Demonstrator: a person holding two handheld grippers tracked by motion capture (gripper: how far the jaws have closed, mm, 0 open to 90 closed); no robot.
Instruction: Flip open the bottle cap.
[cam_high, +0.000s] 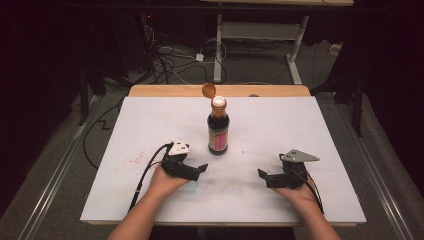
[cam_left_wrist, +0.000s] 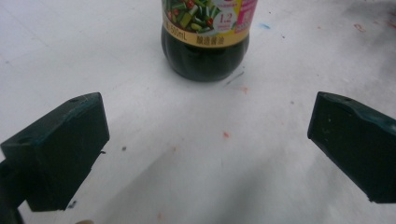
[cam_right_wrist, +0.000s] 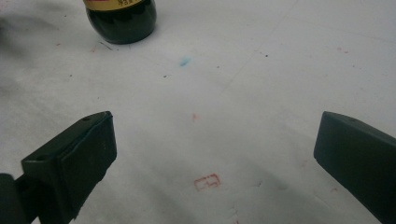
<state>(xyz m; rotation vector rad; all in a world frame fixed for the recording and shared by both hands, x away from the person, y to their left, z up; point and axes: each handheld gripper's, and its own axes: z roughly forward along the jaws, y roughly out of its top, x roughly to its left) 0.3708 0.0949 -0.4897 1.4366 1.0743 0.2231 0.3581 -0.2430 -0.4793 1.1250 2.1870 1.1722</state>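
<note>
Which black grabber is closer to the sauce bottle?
The left gripper. It sits just beside the bottle; the right gripper lies farther off.

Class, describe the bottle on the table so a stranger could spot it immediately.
Start at the white table. Near its middle, between and beyond the two grippers, a dark sauce bottle stands upright. It alone stands tall, with a colourful label and an orange flip cap hinged open.

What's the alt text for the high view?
A dark sauce bottle stands upright mid-table with its orange flip cap open. Nearer the camera, the left gripper and right gripper rest on the white table either side, both open and empty.
</note>
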